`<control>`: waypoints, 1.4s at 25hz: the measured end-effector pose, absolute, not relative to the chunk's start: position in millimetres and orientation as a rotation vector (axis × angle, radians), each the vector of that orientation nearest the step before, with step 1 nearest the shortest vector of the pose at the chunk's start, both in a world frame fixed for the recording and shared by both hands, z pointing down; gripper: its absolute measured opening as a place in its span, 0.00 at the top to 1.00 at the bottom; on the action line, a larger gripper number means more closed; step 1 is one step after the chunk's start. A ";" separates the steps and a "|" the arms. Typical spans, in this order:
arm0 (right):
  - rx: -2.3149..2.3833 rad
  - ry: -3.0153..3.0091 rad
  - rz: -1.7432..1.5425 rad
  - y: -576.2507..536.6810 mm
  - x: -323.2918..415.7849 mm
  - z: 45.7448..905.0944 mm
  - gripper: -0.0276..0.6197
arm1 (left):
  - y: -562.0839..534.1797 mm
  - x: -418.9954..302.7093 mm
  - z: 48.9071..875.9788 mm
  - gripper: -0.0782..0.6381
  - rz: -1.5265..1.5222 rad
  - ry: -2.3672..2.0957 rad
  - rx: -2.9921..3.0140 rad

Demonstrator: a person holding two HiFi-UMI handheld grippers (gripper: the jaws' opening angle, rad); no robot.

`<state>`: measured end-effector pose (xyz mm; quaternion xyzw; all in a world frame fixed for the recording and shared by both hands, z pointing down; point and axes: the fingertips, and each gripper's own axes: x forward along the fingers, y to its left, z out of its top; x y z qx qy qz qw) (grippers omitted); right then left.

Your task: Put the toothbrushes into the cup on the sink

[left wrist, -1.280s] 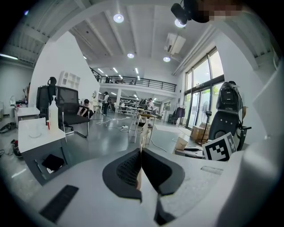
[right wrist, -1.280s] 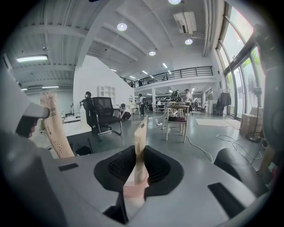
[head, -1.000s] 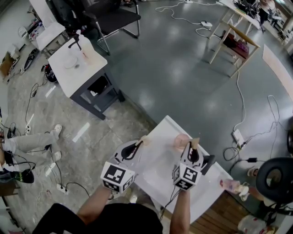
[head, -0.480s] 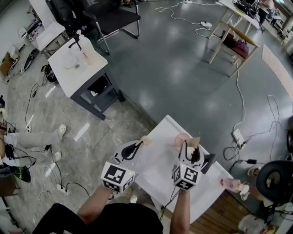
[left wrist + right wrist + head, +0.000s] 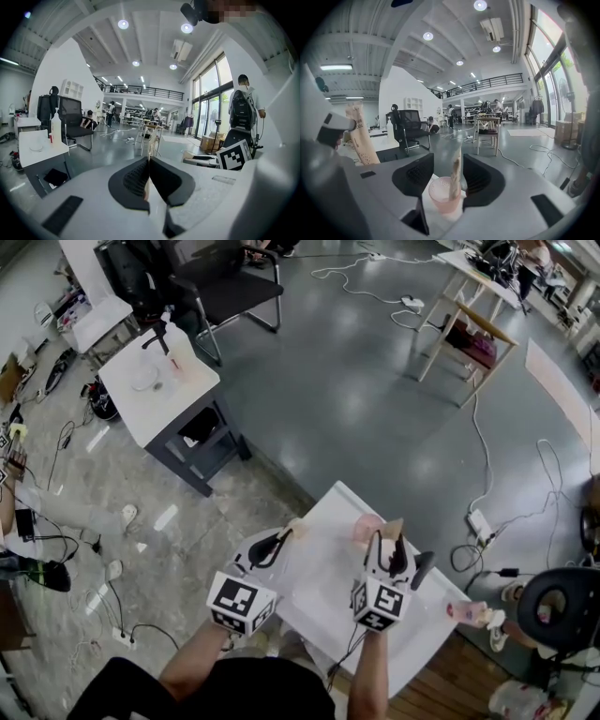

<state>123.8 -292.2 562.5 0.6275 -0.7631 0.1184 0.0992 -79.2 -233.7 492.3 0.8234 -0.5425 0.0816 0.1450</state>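
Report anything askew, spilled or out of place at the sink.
Nothing stands out. The pink cup stands upright on the white sink, nothing spilled, with one wrapped toothbrush standing in it. The left tool is shut on the second wrapped toothbrush, not yet in the cup.

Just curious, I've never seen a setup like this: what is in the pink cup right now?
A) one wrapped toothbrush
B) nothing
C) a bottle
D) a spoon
A: the right gripper view shows one wrapped toothbrush standing upright in the pink cup.
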 end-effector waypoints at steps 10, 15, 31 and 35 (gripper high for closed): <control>1.939 -2.247 0.227 -250.7 132.5 501.2 0.74 | -215.9 -69.0 446.4 0.88 0.174 -1.520 2.494; 1.986 -2.246 0.145 -222.0 137.0 475.2 0.79 | -205.0 -62.6 432.4 0.88 0.148 -1.485 2.551; 2.072 -2.166 0.031 -124.6 138.7 442.5 0.93 | -149.8 -50.6 413.5 0.88 0.122 -1.391 2.644; 2.085 -2.162 0.027 -116.3 136.9 436.7 0.96 | -140.8 -51.6 413.1 0.88 0.126 -1.380 2.656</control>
